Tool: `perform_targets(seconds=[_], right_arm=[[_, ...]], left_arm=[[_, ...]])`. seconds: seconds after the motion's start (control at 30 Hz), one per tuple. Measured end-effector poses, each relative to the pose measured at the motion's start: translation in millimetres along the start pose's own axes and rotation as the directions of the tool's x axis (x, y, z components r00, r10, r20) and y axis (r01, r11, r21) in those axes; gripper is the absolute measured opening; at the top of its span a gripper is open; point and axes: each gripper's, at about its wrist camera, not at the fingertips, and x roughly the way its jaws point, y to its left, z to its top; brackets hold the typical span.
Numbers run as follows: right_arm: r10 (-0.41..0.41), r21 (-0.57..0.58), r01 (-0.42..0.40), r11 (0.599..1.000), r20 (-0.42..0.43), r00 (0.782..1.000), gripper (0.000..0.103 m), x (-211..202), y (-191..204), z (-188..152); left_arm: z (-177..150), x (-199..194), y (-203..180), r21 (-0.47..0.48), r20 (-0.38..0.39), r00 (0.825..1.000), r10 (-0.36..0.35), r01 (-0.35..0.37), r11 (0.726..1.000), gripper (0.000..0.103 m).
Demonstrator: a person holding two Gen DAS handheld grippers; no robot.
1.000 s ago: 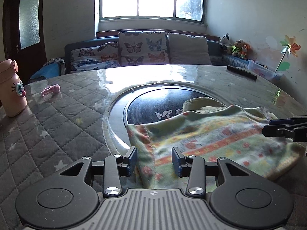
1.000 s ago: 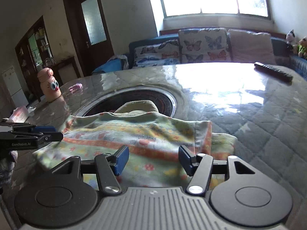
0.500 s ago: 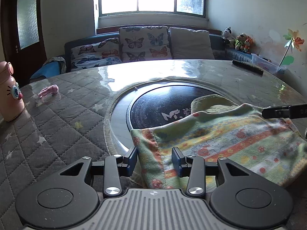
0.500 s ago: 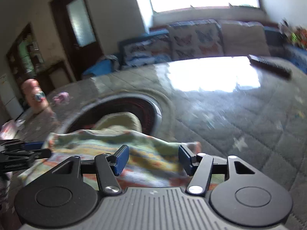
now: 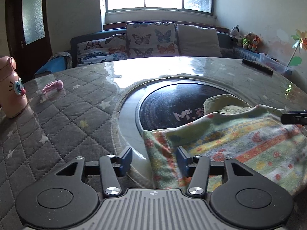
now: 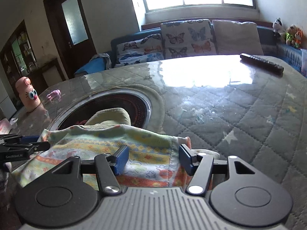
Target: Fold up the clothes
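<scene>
A small green garment (image 5: pixel 239 140) with orange, yellow and blue floral bands lies on the round table, partly over the black centre disc (image 5: pixel 172 103). My left gripper (image 5: pixel 154 160) is open, its jaws on either side of the garment's near left corner. My right gripper (image 6: pixel 152 160) is open, its jaws on either side of the garment's (image 6: pixel 107 143) right edge. Each gripper's tips show at the edge of the other's view: the right gripper's in the left wrist view (image 5: pixel 293 117), the left gripper's in the right wrist view (image 6: pixel 25 145).
A quilted grey cloth under glossy plastic covers the table (image 5: pixel 63 118). A pink cartoon-face bottle (image 5: pixel 11 90) and a small pink object (image 5: pixel 52 86) sit at the left. A black remote (image 6: pixel 262 63) lies at the far right. A sofa with butterfly cushions (image 5: pixel 151 38) stands behind.
Both grippers have drawn back toward the garment's near corners and tilted up. The garment has shifted toward me and bunched a little. Both sets of jaws stay open.
</scene>
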Motion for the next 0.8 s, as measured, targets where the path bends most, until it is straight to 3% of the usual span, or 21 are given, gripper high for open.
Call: perform_targets(seconds=[0.13, 0.5, 0.8], right_arm=[[0.014, -0.031, -0.013, 0.999, 0.019, 1.000, 0.067, -9.3, 10.1, 0.0], [0.010, -0.084, -0.011, 0.996, -0.014, 1.000, 0.073, -0.7, 27.6, -10.9], [0.003, -0.138, -0.002, 0.990, 0.006, 1.000, 0.079, -3.5, 39.7, -8.0]], left_arm=[[5.1, -2.9, -0.3, 0.003, 0.022, 1.000, 0.008, -0.008, 1.000, 0.071], [-2.7, 2.9, 22.0, -0.050, 0.013, 0.994, 0.109, -0.108, 0.993, 0.079], [5.8, 2.4, 17.2, -0.011, 0.041, 0.990, 0.138, -0.138, 0.990, 0.082]])
